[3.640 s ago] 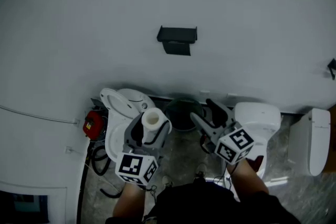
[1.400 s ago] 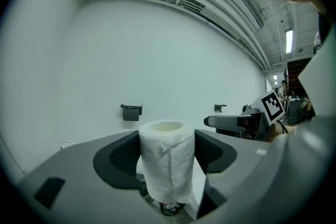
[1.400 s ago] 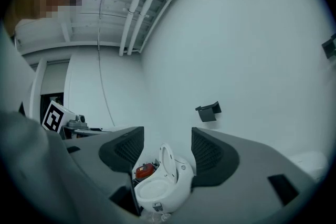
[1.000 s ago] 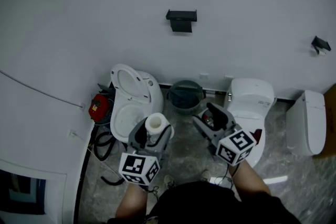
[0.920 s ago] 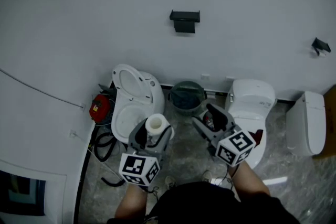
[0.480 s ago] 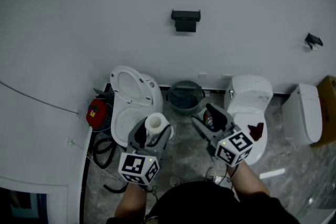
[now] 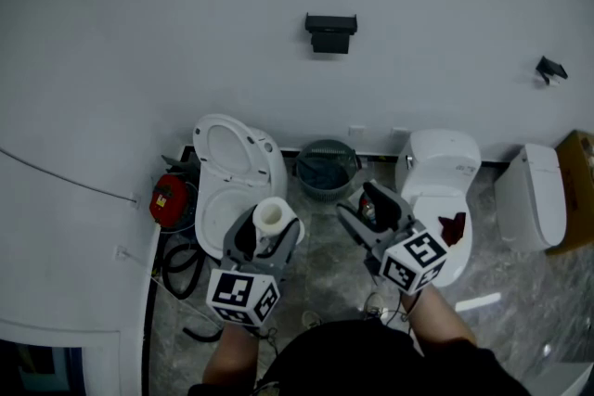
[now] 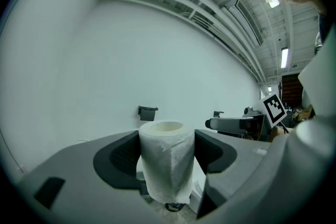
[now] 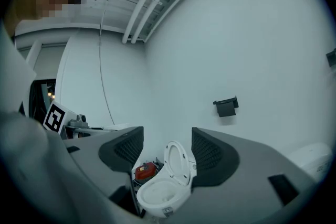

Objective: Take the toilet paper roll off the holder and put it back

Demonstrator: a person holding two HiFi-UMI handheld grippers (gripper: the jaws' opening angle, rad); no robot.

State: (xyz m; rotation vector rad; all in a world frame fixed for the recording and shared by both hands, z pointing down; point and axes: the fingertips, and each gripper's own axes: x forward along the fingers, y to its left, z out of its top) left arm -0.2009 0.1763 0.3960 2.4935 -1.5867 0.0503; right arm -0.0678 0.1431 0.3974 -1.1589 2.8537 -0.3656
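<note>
The left gripper [image 7: 264, 241] pinches the toilet paper roll [image 8: 167, 165] across its sides, one pad on each flank. The roll stands upright with its hollow core facing up. That grip leaves both ends of the core free, which probably suits threading it back onto a bar. In the head view the roll sits at about 7 o'clock from the picture's centre, well apart from the wall.

The black holder [image 7: 330, 31] is mounted on the wall at roughly 12 o'clock from the roll, and it looks bare. So the roll is off its mount, and the return half of the task appears to lie ahead.

The right gripper [image 7: 357, 201], at about 5 o'clock, has its jaws spread with nothing between the pads. It is likely kept free to steady the holder or to guide the roll onto it.

On the floor below the holder are an open toilet [image 7: 227, 185] at 10 o'clock from the roll, a round waste basket [image 7: 326, 170] at 1 o'clock and a closed toilet [image 7: 441, 176] at 3 o'clock.
</note>
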